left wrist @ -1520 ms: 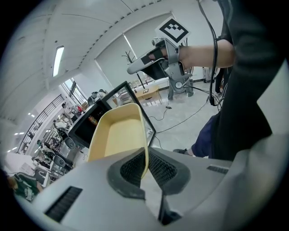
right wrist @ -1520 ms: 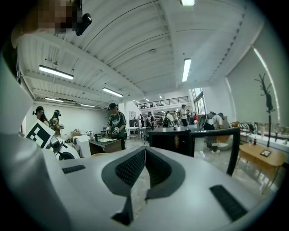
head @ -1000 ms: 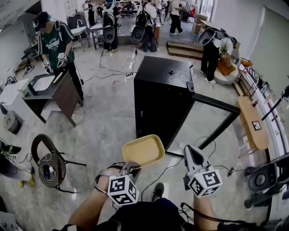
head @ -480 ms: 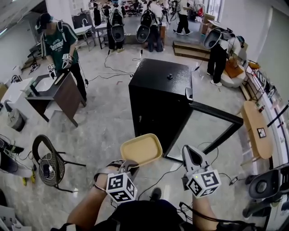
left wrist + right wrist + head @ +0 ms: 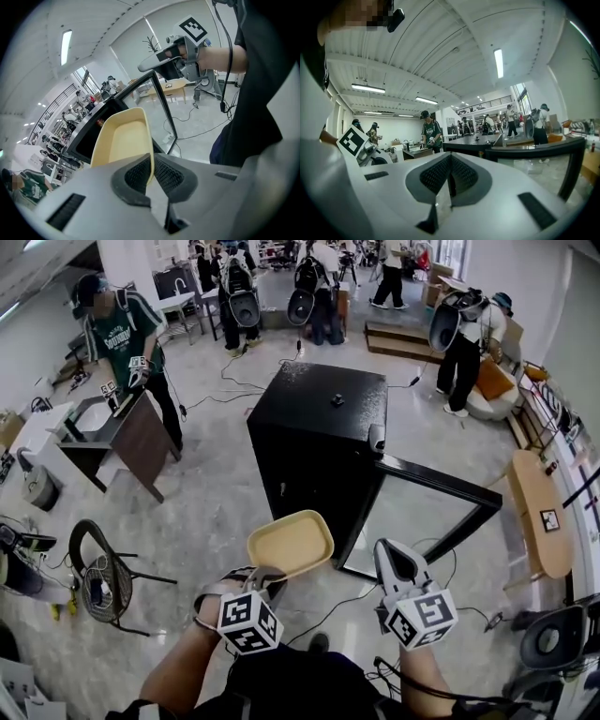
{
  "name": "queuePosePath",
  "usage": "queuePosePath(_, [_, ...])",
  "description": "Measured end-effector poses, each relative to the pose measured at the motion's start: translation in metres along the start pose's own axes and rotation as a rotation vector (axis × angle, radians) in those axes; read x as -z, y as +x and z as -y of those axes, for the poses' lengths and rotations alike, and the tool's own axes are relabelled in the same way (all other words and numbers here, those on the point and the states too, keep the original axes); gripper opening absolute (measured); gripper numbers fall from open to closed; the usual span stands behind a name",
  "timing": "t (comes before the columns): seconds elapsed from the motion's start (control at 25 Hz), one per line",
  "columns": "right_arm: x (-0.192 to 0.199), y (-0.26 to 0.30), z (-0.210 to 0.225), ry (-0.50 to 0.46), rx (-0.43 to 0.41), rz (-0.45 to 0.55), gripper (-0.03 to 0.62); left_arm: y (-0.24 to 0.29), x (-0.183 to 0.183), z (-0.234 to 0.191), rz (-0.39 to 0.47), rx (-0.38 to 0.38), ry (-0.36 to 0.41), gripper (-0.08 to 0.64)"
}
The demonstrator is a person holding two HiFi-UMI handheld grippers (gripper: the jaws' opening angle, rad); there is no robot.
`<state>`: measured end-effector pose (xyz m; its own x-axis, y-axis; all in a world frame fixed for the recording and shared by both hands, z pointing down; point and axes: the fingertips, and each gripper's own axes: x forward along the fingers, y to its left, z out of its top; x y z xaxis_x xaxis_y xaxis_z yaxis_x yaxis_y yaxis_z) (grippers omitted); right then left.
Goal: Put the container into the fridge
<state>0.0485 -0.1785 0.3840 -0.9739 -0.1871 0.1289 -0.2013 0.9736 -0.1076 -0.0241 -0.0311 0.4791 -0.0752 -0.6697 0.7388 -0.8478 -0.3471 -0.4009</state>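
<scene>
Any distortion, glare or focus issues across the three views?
Head view: mild wide-angle bending, even light, container and fridge sharp. Left gripper view: heavy fisheye, black corners. Right gripper view: same fisheye; ceiling light blown out.

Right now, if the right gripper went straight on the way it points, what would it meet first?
Probably the open glass door, near its hinge edge: the right gripper, jaws shut on nothing, points there. It could be the fridge itself instead; depth is unclear.
</scene>
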Motion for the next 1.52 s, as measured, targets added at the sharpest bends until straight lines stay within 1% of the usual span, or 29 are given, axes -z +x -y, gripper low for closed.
queuePosePath(0.28, [0.000, 0.003, 0.014, -0.004, -0.035, 0.006, 0.015, 0.016, -0.011, -0.009, -0.028, -0.009, 0.021, 0.023])
queuePosePath(0.48, [0.002, 0.006, 0.021, -0.005, -0.022, -0.003, 0.015, 0.029, -0.016, -0.017, -0.012, 0.011, 0.044, 0.023])
queuePosePath(0.68, [-0.001, 0.011, 0.031, -0.020, 0.015, -0.009, 0.015, 0.047, -0.014, -0.028, 0.001, 0.044, 0.066, 0.023])
queuePosePath(0.84, [-0.004, 0.016, 0.041, -0.012, 0.064, -0.003, 0.015, 0.065, -0.012, -0.039, 0.019, 0.077, 0.081, 0.023])
queuePosePath(1.04, [-0.001, 0.028, 0.044, -0.009, 0.112, -0.025, 0.015, 0.086, -0.001, -0.054, 0.017, 0.114, 0.139, 0.023])
queuePosePath(1.2, [0.000, 0.046, 0.043, 0.002, 0.142, -0.033, 0.015, 0.099, 0.010, -0.072, 0.030, 0.149, 0.167, 0.023])
queuePosePath(1.36, [-0.004, 0.064, 0.051, 0.032, 0.188, -0.021, 0.015, 0.114, 0.015, -0.096, 0.050, 0.173, 0.189, 0.023])
queuePosePath(1.52, [-0.013, 0.078, 0.055, 0.028, 0.219, -0.014, 0.015, 0.129, 0.019, -0.113, 0.055, 0.189, 0.213, 0.023])
